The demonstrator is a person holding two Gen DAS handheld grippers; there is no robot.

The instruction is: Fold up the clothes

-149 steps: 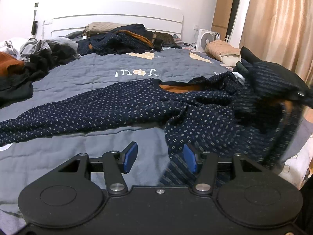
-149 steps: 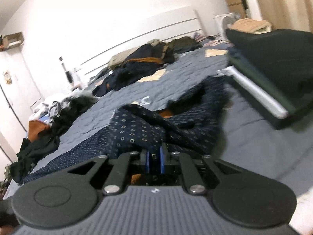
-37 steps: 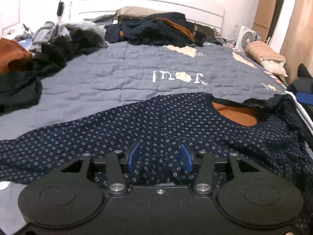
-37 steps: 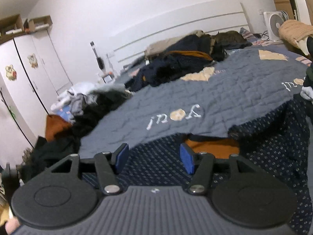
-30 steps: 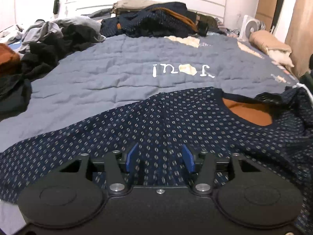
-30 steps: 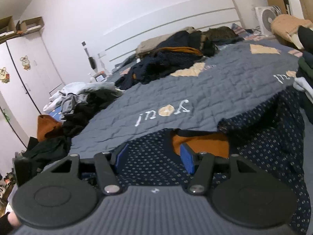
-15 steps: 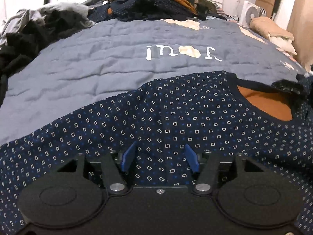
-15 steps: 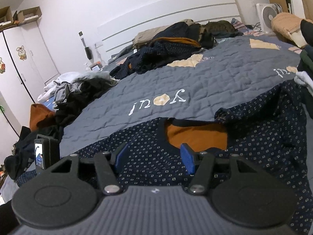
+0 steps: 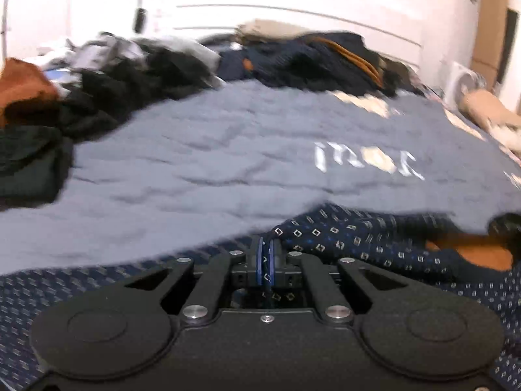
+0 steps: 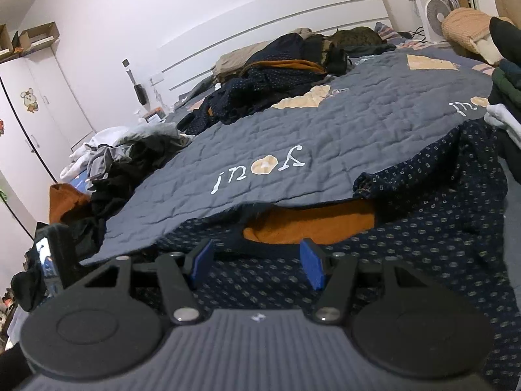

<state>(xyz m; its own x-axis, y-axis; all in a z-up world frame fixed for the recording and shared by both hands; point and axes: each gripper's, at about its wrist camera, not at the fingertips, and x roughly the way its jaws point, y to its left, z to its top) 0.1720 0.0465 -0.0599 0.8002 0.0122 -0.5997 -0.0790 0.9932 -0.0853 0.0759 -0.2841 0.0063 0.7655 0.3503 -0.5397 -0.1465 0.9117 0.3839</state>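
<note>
So the big change from half a second back: the left hand-held gripper has gone from spread wide over the cloth to clenched, with a pinch of the navy dotted fleece-lined garment caught between its blue pads. That view is also smeared with motion now, so I'd guess the fold is starting from that side.

The right hand-held gripper hasn't followed. Its jaws stand released, hovering just short of the collar, holding nothing. The navy dotted fleece-lined garment lies spread across the near edge of the grey quilted bedspread.

Fabric looks soft and floppy: thin woven outer with tiny square print, fuzzy orange lining showing at the neck opening. The far sleeve is bunched and wrinkled, so it'll probably need smoothing.
</note>
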